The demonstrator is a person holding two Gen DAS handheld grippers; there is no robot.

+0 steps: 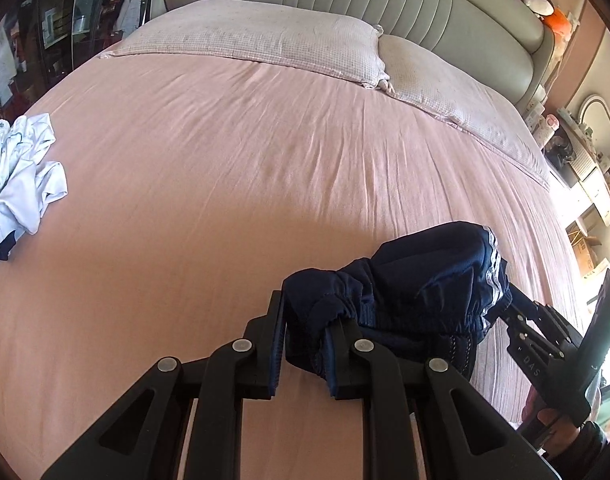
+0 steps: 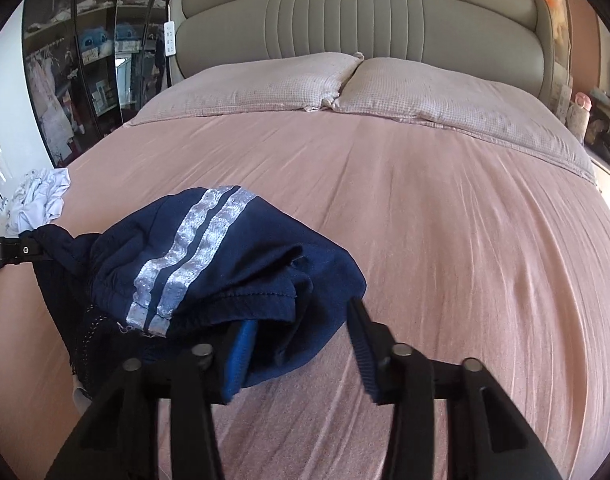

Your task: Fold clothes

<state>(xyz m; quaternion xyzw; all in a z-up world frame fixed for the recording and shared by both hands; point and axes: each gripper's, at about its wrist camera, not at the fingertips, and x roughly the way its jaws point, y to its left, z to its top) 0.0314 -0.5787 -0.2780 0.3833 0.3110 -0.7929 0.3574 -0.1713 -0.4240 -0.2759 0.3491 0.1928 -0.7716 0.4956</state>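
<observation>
The navy shorts lie bunched near the bed's near edge, with wide bare pink sheet beyond, up to two pillows. The left gripper pinches their waistband; the right gripper stands spread, cloth draped over its left finger. A crumpled white garment lies far left.

Two pillows, one to the left and one to the right, are lying on one bed. One navy garment with two silver stripes and one white crumpled garment are lying there. Two grippers, left and right, are showing.
</observation>
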